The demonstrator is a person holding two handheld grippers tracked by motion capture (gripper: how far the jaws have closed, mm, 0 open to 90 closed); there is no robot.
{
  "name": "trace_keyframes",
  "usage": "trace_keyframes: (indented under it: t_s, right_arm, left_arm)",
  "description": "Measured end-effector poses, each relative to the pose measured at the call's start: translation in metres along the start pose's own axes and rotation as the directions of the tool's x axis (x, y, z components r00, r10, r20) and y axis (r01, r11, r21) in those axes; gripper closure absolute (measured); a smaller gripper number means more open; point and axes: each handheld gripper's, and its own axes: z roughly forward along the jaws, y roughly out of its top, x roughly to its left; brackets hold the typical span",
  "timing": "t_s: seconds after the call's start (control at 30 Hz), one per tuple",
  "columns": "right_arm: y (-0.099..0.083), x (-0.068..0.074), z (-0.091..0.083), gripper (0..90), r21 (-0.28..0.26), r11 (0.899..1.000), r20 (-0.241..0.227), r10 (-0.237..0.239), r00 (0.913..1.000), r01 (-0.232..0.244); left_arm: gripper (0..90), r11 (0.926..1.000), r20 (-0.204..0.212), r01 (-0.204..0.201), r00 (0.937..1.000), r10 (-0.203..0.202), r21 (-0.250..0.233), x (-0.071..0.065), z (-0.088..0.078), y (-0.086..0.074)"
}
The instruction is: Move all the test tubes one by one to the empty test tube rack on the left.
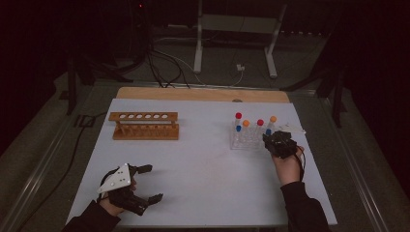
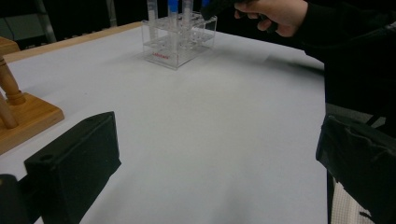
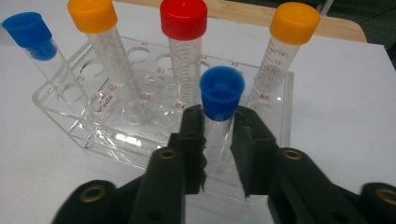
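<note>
Our right gripper (image 3: 218, 140) closes its jaws around a blue-capped tube (image 3: 219, 109) at the clear rack's (image 3: 70, 114) near edge. Light, slippery plastic; we grip below the cap. Our left gripper (image 1: 145, 183), well left of the rack, gapes empty.

Beyond your table's far edge stands a white metal frame (image 1: 237, 29) on the floor — dark cables (image 1: 162, 67) trail left of it, a white plug (image 1: 240, 68) between its legs.
</note>
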Motion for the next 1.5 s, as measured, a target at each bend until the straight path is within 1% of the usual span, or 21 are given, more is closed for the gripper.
trace_keyframes:
  t_s: [0.17, 0.33, 0.47, 0.5, 0.53, 0.63, 0.67, 0.77, 0.83, 0.9, 0.93, 0.97, 1.0, 1.1, 1.17, 1.2, 1.23, 1.33, 1.37, 1.43, 1.5]
  right_arm:
    - [0.001, 0.002, 0.001, 76.4, -0.003, 1.000, 0.003, -0.006, 1.0000, 0.006]
    - [0.004, 0.004, -0.004, 76.6, -0.032, 0.999, 0.007, -0.021, 0.9998, 0.021]
    - [0.010, 0.003, -0.017, 76.6, -0.080, 0.996, 0.009, -0.028, 0.9996, 0.028]
    - [0.010, 0.003, -0.017, 76.6, -0.080, 0.996, 0.009, -0.028, 0.9996, 0.028]
    - [0.014, 0.003, -0.026, 76.6, -0.114, 0.993, 0.014, -0.038, 0.9992, 0.040]
    - [0.019, 0.005, -0.038, 76.6, -0.149, 0.987, 0.020, -0.056, 0.9982, 0.059]
    - [0.021, 0.006, -0.043, 76.6, -0.160, 0.985, 0.020, -0.062, 0.9979, 0.064]
    - [0.026, 0.010, -0.054, 76.6, -0.188, 0.979, 0.008, -0.076, 0.9971, 0.076]
    - [0.028, 0.015, -0.060, 76.6, -0.200, 0.976, -0.007, -0.089, 0.9960, 0.086]
    - [0.029, 0.020, -0.065, 76.6, -0.205, 0.974, -0.032, -0.101, 0.9944, 0.093]
    - [0.029, 0.024, -0.067, 76.6, -0.205, 0.974, -0.045, -0.113, 0.9926, 0.101]
    - [0.029, 0.024, -0.067, 76.6, -0.205, 0.974, -0.045, -0.113, 0.9926, 0.101]
    - [0.027, 0.033, -0.068, 76.6, -0.201, 0.972, -0.079, -0.137, 0.9874, 0.118]
    - [0.024, 0.047, -0.068, 76.6, -0.190, 0.971, -0.125, -0.171, 0.9773, 0.146]
    - [0.021, 0.056, -0.067, 76.6, -0.179, 0.969, -0.156, -0.201, 0.9671, 0.173]
    - [0.019, 0.061, -0.066, 76.6, -0.172, 0.969, -0.178, -0.206, 0.9622, 0.176]
    - [0.018, 0.065, -0.066, 76.6, -0.166, 0.969, -0.195, -0.216, 0.9568, 0.185]
    - [0.012, 0.079, -0.062, 76.6, -0.146, 0.967, -0.245, -0.241, 0.9391, 0.210]
    - [0.011, 0.082, -0.062, 76.6, -0.144, 0.965, -0.250, -0.249, 0.9355, 0.219]
    - [0.008, 0.089, -0.059, 76.6, -0.133, 0.964, -0.276, -0.259, 0.9255, 0.230]
    - [0.006, 0.096, -0.058, 76.6, -0.127, 0.961, -0.297, -0.273, 0.9150, 0.246]
  left_arm:
    - [0.4, 1.0000, -0.002, 0.001, 1.0000, -0.001, 0.000, 0.000, 0.000, 0.000]
    - [0.4, 1.0000, -0.001, 0.003, 1.0000, -0.003, -0.003, 0.001, 0.000, 0.000]
    - [0.4, 1.0000, -0.017, -0.001, 0.9999, 0.001, -0.002, 0.000, 0.000, 0.000]
    - [0.4, 1.0000, -0.017, -0.001, 0.9999, 0.001, -0.002, 0.000, 0.000, 0.000]
    - [0.4, 1.0000, -0.028, -0.007, 0.9996, 0.007, 0.001, 0.000, 0.000, 0.000]
    - [0.4, 0.9999, -0.038, -0.010, 0.9992, 0.010, 0.003, 0.000, 0.000, 0.001]
    - [0.4, 0.9998, -0.055, -0.016, 0.9983, 0.017, 0.008, -0.001, 0.000, 0.001]
    - [0.4, 1.0000, -0.058, -0.007, 0.9983, 0.007, 0.005, -0.001, 0.000, 0.003]
    - [0.4, 0.9999, -0.044, 0.005, 0.9990, -0.004, 0.011, -0.001, 0.001, 0.003]
    - [0.4, 0.9999, -0.050, 0.004, 0.9987, -0.003, 0.013, -0.001, 0.002, 0.004]
    - [0.4, 0.9999, -0.043, 0.005, 0.9991, -0.004, 0.011, -0.001, 0.003, 0.006]
    - [0.4, 0.9999, -0.043, 0.005, 0.9991, -0.004, 0.011, -0.001, 0.003, 0.006]
    - [0.4, 0.9999, -0.049, 0.013, 0.9987, -0.012, 0.000, -0.001, 0.003, 0.007]
    - [0.4, 0.9996, -0.040, 0.028, 0.9988, -0.029, -0.006, 0.000, 0.004, 0.010]
    - [0.4, 0.9998, -0.046, 0.019, 0.9988, -0.019, 0.008, -0.001, 0.005, 0.012]
    - [0.4, 0.9998, -0.045, 0.020, 0.9988, -0.019, 0.003, -0.002, 0.006, 0.013]
    - [0.4, 0.9998, -0.058, 0.017, 0.9982, -0.017, 0.008, -0.002, 0.007, 0.015]
    - [0.4, 0.9995, -0.048, 0.032, 0.9983, -0.032, 0.001, -0.002, 0.010, 0.020]
    - [0.4, 0.9991, -0.032, 0.043, 0.9986, -0.043, -0.006, -0.001, 0.012, 0.022]
    - [0.4, 0.9981, -0.012, 0.062, 0.9980, -0.062, 0.001, -0.001, 0.016, 0.026]
    - [0.5, 0.9974, -0.005, 0.065, 0.9979, -0.065, 0.031, -0.002, 0.021, 0.032]
